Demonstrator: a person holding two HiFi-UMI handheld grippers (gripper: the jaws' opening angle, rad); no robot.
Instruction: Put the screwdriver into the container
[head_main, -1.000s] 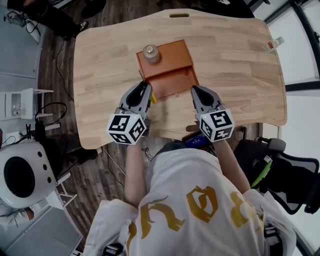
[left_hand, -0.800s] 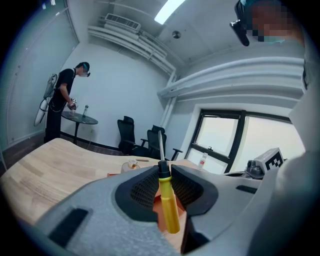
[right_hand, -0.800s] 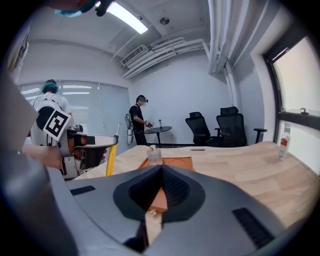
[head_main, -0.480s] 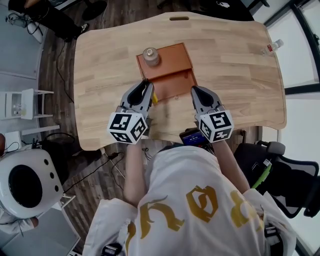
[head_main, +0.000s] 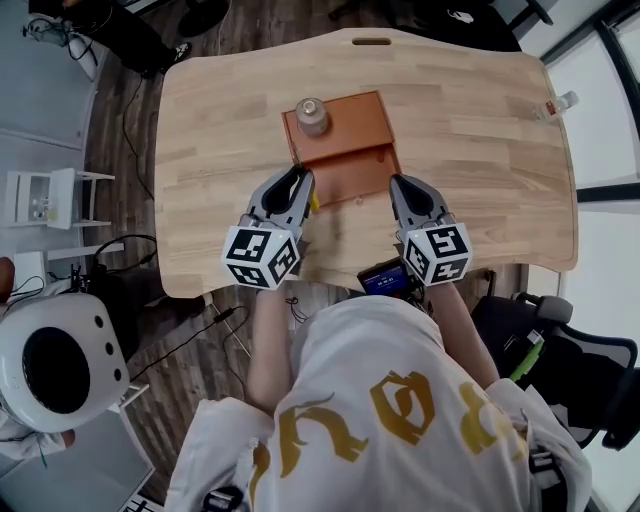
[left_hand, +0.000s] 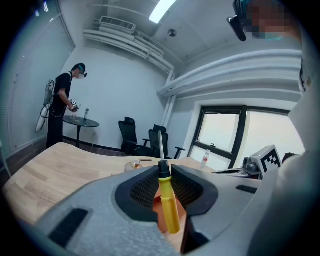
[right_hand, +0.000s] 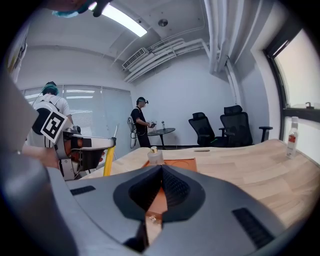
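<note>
My left gripper (head_main: 297, 182) pinches the screwdriver (left_hand: 167, 200) by its yellow handle, shaft upright, at the container's (head_main: 355, 165) near left corner. My right gripper (head_main: 400, 185), jaws pressed together and empty, waits at its near right corner. The container opens just ahead.

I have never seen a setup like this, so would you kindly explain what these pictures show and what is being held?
There is no robot here: a person holds a two-jaw tool in each hand. The overhead picture comes from a camera on the person's head. The other two come from cameras riding on each tool, looking along its jaws. On the wooden table sits a brown container with a small bottle at its far end. The left tool is shut on a yellow-handled screwdriver. The right tool is shut and empty.
</note>
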